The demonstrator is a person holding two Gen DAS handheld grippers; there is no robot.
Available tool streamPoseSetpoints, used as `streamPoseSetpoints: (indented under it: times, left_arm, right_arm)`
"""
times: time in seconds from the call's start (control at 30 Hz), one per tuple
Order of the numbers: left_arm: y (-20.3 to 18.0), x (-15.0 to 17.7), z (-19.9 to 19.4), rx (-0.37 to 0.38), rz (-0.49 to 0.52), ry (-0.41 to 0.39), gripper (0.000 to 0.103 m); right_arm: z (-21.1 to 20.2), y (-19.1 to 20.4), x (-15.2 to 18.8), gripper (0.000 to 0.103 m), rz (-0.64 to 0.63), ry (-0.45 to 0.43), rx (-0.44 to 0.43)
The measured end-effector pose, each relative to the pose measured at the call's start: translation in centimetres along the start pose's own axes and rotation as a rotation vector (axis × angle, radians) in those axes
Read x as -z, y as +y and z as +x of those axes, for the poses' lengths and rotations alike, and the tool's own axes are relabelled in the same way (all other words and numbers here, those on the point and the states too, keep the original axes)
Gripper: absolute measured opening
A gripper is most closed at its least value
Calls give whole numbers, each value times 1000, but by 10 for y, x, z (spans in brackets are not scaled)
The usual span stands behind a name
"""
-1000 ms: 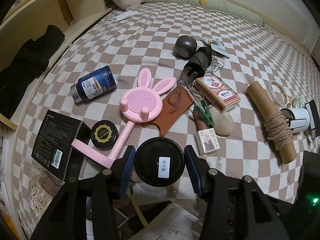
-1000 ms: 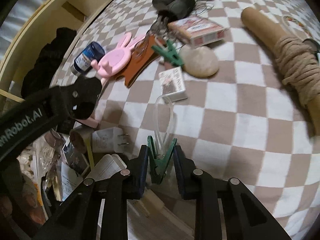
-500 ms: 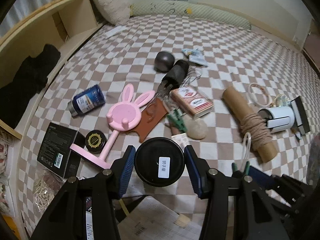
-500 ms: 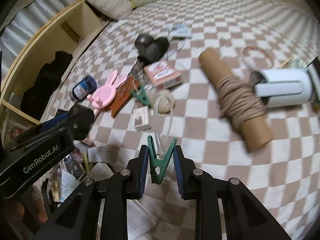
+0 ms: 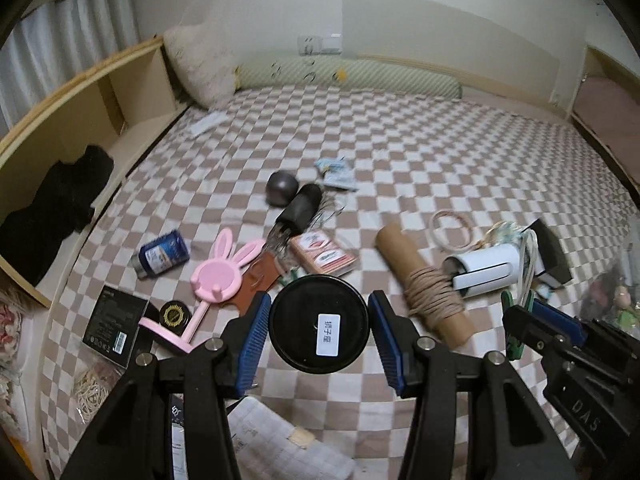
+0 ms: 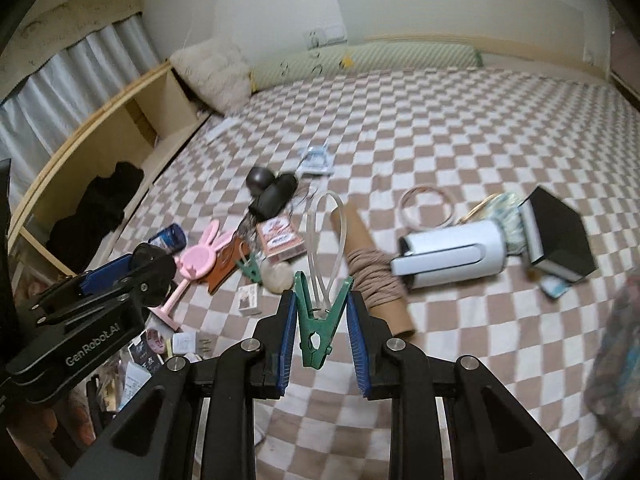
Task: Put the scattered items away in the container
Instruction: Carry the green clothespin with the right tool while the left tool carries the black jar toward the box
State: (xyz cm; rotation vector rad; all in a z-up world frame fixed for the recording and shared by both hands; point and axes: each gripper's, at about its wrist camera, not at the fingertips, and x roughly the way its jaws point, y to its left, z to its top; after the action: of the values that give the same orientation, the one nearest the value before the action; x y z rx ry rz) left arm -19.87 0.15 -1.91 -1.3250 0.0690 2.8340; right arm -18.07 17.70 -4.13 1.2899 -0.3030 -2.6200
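Left wrist view: left gripper is clamped on a round black lid-like disc, blue pads pressing its rim from both sides, flat face toward the camera. Probably gripped across the diameter so it can't roll out. White sticker on the disc carries printed characters, too small to read. Disc is held up over the checkered beige-and-white bed sheet. Scattered on the bed below: pink rabbit-eared plastic stand, blue labelled bottle, black carton with a barcode label, cardboard tube wound with tan cord, white cylindrical device. Right gripper body at the right edge shows "DAS" moulded in.

Right wrist view: right gripper is closed on a green plastic clothes peg, pads squeezing its two handles. A translucent white loop hangs in the peg's mouth, standing up ahead of it, so the peg carries the loop along. Left gripper housing reads "GenRobot.AI". Red-and-white card box has print, unreadable.

Container: cannot pick it out for certain in either view. Both held items are in the air, most others lie loose on the bed.
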Motion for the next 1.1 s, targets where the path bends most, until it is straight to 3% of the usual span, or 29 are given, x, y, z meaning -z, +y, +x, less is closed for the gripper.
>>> streamPoseSetpoints:
  times: [0.57,1.1]
  left_arm:
    - [-59,-4,-38,49,64,-46,50]
    - [-118,-5,-55,159,133,-79,50]
  right_arm:
    - [-66,-48,-4,26,-6,-83,123]
    - [-126,-96,-2,26,-36,-156,324]
